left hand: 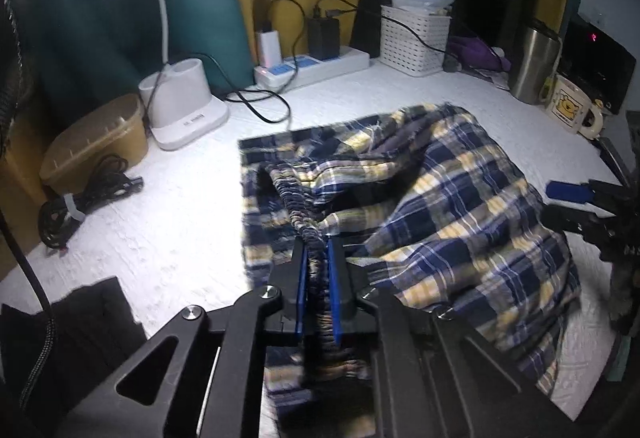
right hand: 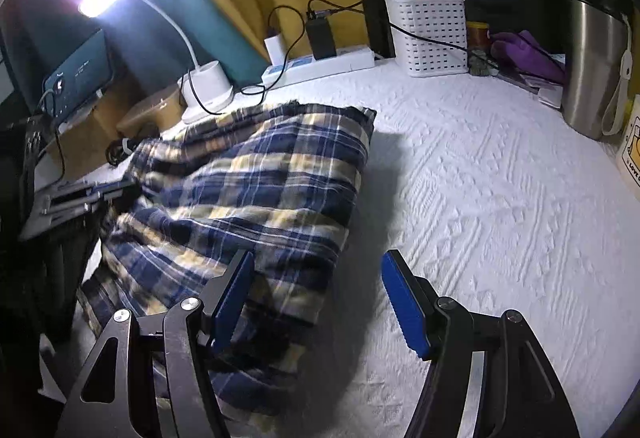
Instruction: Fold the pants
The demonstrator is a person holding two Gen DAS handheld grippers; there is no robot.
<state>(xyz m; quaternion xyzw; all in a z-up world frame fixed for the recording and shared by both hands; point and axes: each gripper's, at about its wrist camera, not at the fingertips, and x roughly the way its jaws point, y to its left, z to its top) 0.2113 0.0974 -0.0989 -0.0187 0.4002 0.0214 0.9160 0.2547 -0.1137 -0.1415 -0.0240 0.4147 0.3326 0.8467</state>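
Observation:
Blue, yellow and white plaid pants (left hand: 460, 206) lie bunched on a white textured cloth (left hand: 168, 238). My left gripper (left hand: 318, 250) is shut on the gathered elastic waistband (left hand: 298, 206) and holds it lifted above the lower layer of fabric. In the right wrist view the pants (right hand: 248, 190) lie at the left. My right gripper (right hand: 318, 270) is open and empty, its left finger over the pants' right edge, its right finger over bare cloth (right hand: 500, 198). The right gripper also shows at the right edge of the left wrist view (left hand: 576, 204), and the left gripper at the left of the right wrist view (right hand: 104, 194).
At the back stand a desk lamp base (left hand: 184, 106), a power strip with chargers (left hand: 312, 66), a white basket (left hand: 414, 38), a steel tumbler (left hand: 534, 62) and a mug (left hand: 570, 108). A brown lidded container (left hand: 96, 142) and coiled black cable (left hand: 84, 206) sit at the left.

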